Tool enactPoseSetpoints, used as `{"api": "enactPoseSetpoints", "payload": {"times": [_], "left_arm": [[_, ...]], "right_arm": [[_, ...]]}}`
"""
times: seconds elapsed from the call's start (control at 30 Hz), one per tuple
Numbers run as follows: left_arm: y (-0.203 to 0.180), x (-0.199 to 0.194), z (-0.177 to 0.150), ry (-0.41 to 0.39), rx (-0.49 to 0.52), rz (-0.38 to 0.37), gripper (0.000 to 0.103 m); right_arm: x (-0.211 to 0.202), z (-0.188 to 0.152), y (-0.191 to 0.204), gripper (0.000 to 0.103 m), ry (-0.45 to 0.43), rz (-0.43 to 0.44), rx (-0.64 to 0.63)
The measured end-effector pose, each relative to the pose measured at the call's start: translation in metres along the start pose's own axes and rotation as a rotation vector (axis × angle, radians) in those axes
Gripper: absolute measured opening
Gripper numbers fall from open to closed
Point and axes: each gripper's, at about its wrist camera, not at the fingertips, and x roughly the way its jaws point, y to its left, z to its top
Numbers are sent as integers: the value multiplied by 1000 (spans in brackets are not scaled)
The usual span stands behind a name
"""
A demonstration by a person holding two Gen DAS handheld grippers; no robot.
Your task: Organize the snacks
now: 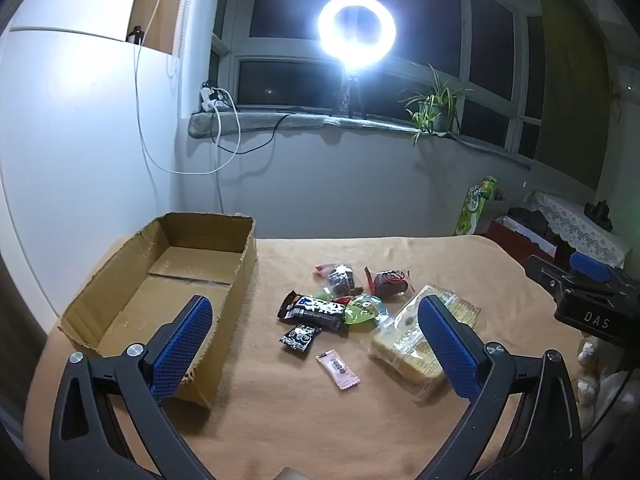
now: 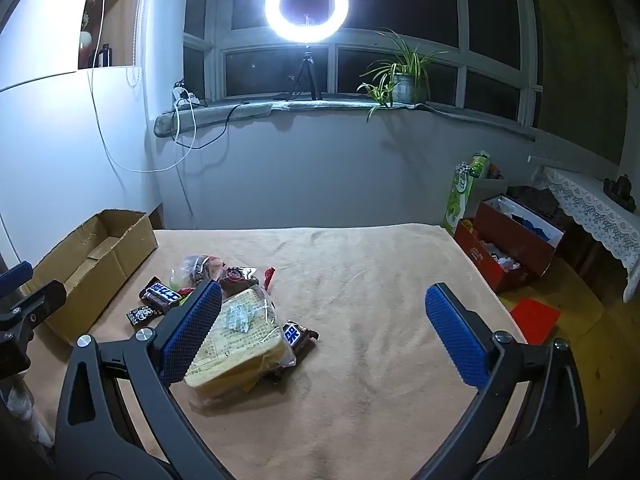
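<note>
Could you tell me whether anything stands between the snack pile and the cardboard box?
Nothing visible does: only bare blanket lies between the snack pile and the open, empty cardboard box to its left.

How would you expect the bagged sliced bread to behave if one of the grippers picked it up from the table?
The bagged sliced bread would probably squash under a firm pinch, since the slices look soft. Its clear glossy wrapper sits loose and crinkled, so the pads might slip or grab only film. It looks light for its bulk, though larger than the other snacks.
</note>
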Motion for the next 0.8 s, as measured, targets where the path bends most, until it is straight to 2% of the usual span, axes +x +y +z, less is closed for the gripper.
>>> {"api": "enactPoseSetpoints", "payload": {"times": [0.8], "left_arm": [[-4, -2, 2, -6, -4, -13, 102]], "right_arm": [[-2, 3, 8, 103, -13, 1, -23]]}}
